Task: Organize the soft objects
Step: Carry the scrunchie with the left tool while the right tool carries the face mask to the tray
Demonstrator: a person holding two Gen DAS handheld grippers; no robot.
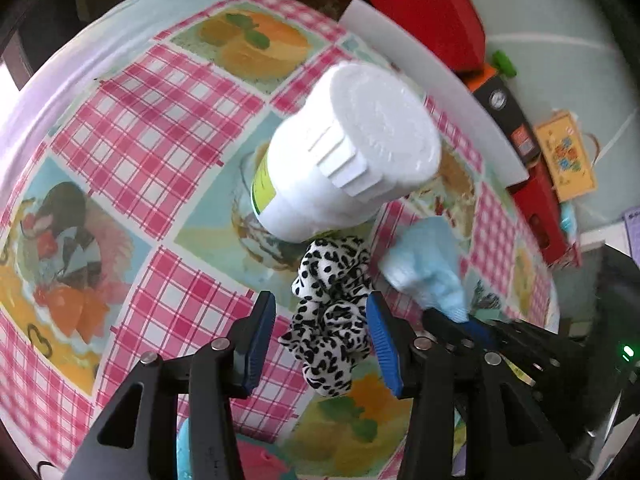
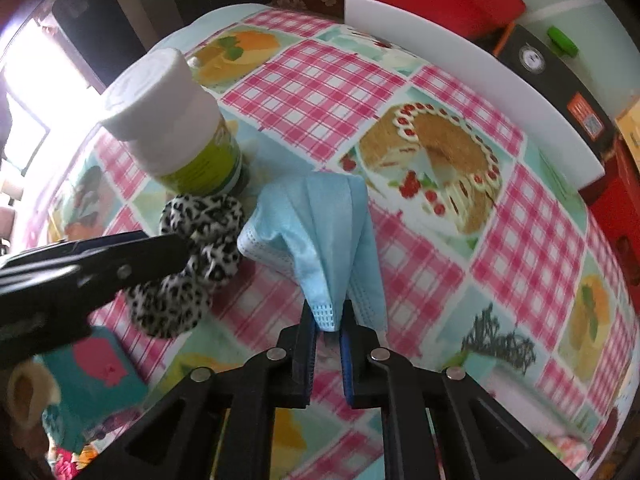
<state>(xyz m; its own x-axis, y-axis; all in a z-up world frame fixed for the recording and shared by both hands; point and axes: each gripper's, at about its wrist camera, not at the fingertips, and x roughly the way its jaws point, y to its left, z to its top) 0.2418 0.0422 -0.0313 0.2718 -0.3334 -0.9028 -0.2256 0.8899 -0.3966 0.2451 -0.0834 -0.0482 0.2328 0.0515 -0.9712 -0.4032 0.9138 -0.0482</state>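
Pale blue and pleated, the face mask (image 2: 320, 236) hangs bunched from the right gripper (image 2: 328, 326), whose jaws are pinched tight on its stitched lower edge; its free end droops toward the checked tablecloth (image 2: 320, 80), though I cannot tell whether it touches. Just beside it to the left lies the spotted scrunchie (image 1: 330, 312), on the cloth and against the foot of the white bottle (image 1: 340, 152). The left gripper (image 1: 322, 340) straddles that scrunchie with its jaws spread wide, one blue pad (image 1: 382, 344) on each side and neither yet pressing the fabric.

The step in hand looks like a paired pickup. To do it well, the left jaws should drop low enough to gather the middle of the ring, not a single ruffle, and close before lifting, keeping clear of the bottle so it is not tipped. The mask's grip is near one edge, so a slow carry would keep it from swinging or slipping.

Both tools point forward and down across the table, nearly side by side, the left one crossing the right wrist view's lower left corner. A white board (image 2: 480, 76) and a red box (image 1: 424, 4) sit along the far edge.
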